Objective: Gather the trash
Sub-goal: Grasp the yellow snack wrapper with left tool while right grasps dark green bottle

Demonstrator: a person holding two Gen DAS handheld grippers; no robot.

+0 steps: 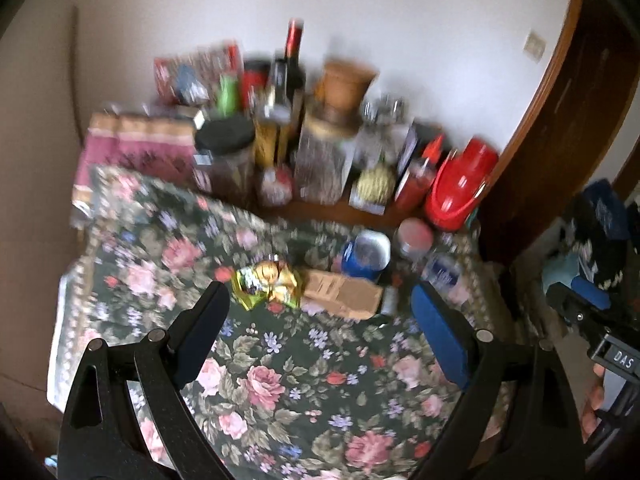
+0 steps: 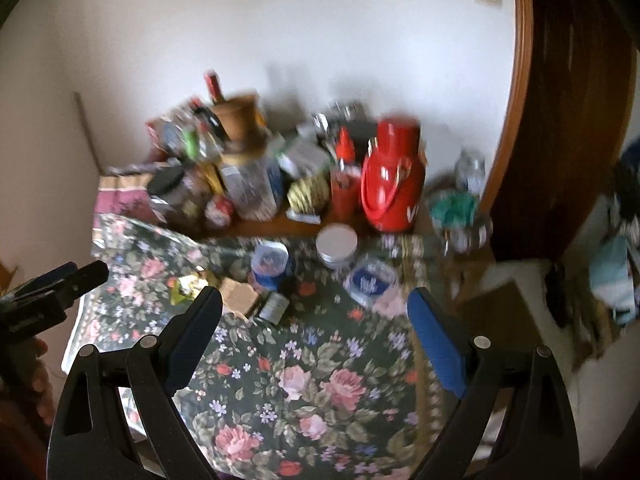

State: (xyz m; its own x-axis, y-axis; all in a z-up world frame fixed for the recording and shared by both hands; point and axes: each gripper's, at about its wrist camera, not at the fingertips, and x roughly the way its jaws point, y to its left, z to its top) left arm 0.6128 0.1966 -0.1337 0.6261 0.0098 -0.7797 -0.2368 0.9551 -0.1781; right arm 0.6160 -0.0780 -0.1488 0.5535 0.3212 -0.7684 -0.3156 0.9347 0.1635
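Both claws spread and empty above a cardboard piece [image 1: 342,293] lying flat, long axis left-right, beside a crumpled wrapper [image 1: 268,283].

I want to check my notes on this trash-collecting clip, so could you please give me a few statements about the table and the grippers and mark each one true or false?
1. The left gripper holds the crumpled gold and green wrapper. False: its jaws stand open and empty, short of the wrapper.
2. The floral tablecloth covers the near part of the table. True.
3. The flattened cardboard box lies right beside the wrapper. True.
4. The red jug lies on its side on the cloth. False: it stands upright among the clutter at the back.
5. The right gripper is open with nothing between its fingers. True.
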